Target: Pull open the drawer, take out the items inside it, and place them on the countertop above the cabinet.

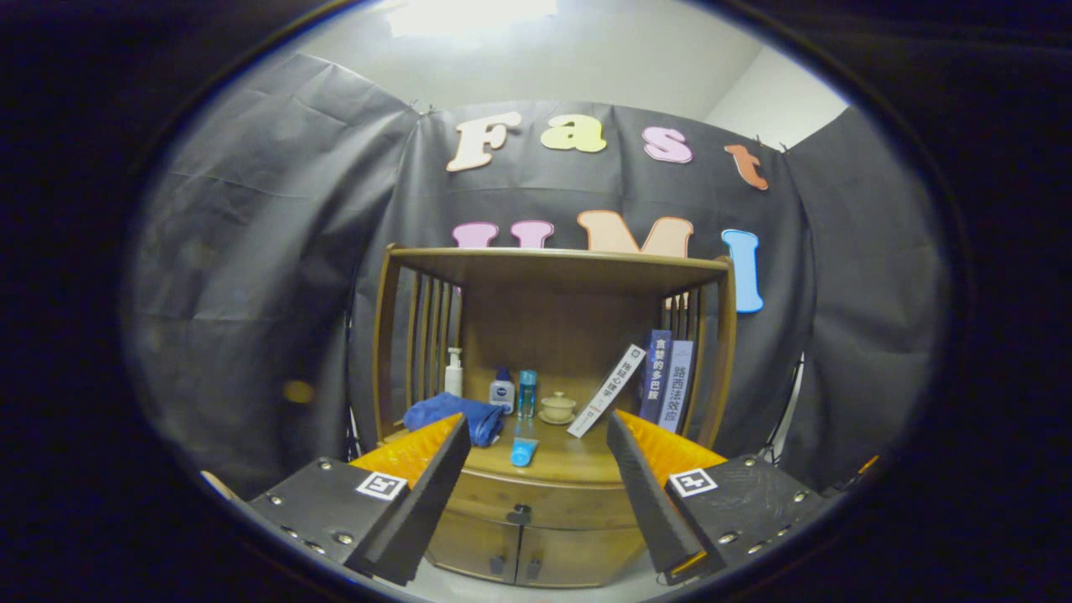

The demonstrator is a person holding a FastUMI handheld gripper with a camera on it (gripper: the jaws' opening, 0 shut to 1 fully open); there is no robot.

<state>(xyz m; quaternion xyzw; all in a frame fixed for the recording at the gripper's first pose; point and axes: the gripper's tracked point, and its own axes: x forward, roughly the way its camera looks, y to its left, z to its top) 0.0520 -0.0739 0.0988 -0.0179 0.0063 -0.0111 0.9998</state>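
Note:
A wooden cabinet stands ahead of me, with its countertop [578,465] under an open shelf frame. The drawer [536,502] below the countertop is closed, with a small dark knob [523,511] at its middle. My gripper [536,431] hovers open in front of the cabinet, some way off, nothing between its fingers. Seen between the fingers, a light blue tube [523,452] lies on the countertop. A folded blue cloth [456,416] rests on the countertop just beyond the left finger.
At the back of the countertop stand a white pump bottle [453,373], a dark blue bottle [502,392], a slim blue bottle [527,394] and a lidded ceramic cup [558,408]. Books [662,377] lean at the right. Two cabinet doors [523,557] sit below the drawer.

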